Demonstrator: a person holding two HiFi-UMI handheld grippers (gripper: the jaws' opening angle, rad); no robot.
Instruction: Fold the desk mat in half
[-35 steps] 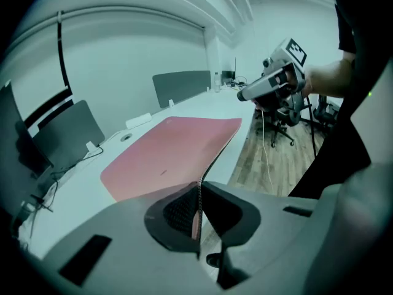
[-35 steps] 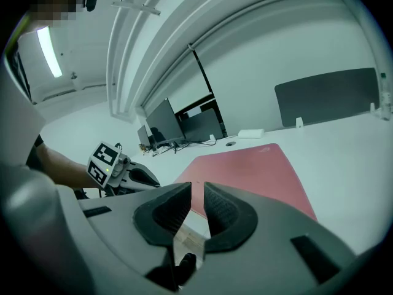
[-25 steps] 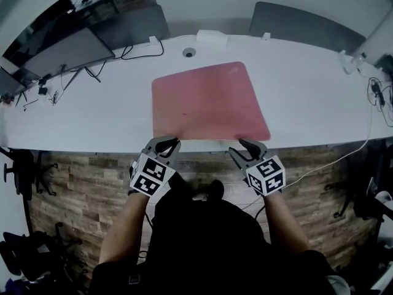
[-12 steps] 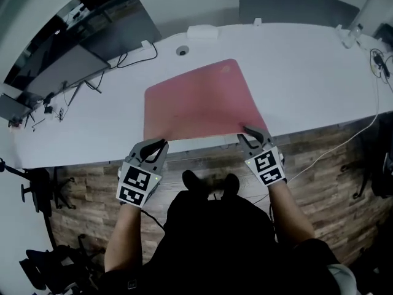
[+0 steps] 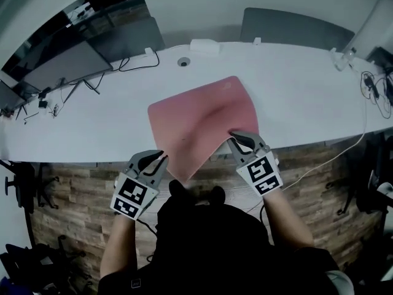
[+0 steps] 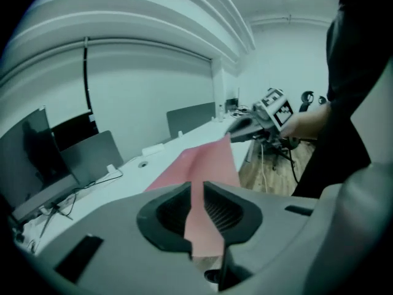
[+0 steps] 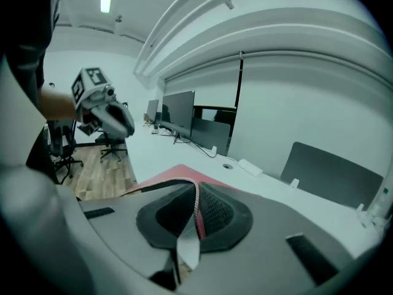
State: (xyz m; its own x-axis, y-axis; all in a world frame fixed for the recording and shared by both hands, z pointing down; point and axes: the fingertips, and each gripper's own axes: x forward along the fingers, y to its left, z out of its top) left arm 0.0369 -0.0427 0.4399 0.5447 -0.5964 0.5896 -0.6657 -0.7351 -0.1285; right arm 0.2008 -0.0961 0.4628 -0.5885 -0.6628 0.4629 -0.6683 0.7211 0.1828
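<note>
The only print I can read is the black-and-white square markers on the cubes of both grippers.

Around the work, dark monitors [image 5: 61, 63] stand at the far left of the white desk [image 5: 307, 103], with black cables [image 5: 138, 57] trailing from them. A white box [image 5: 204, 45] and a round grommet [image 5: 183, 61] sit near the back edge, and a grey panel [image 5: 295, 29] stands behind it. Another cable [image 5: 344, 149] hangs off the right end over the wood floor [image 5: 80, 189]. A black chair [image 5: 18, 171] stands at the left. Nothing lies on the mat [image 5: 202, 118].

The mat is pink, thin and limp. Its far half rests flat on the desk in front of me. Its near half is lifted and buckled, with a crease running up the middle and the near left part sagging past the desk edge.

My left gripper [image 6: 198, 208] is clamped tight on the mat's near left corner, a strip of pink pinched between the pads. My right gripper [image 7: 195, 214] is closing its jaws on the near right corner, and the mat's edge is already squeezed between its ribbed pads.
</note>
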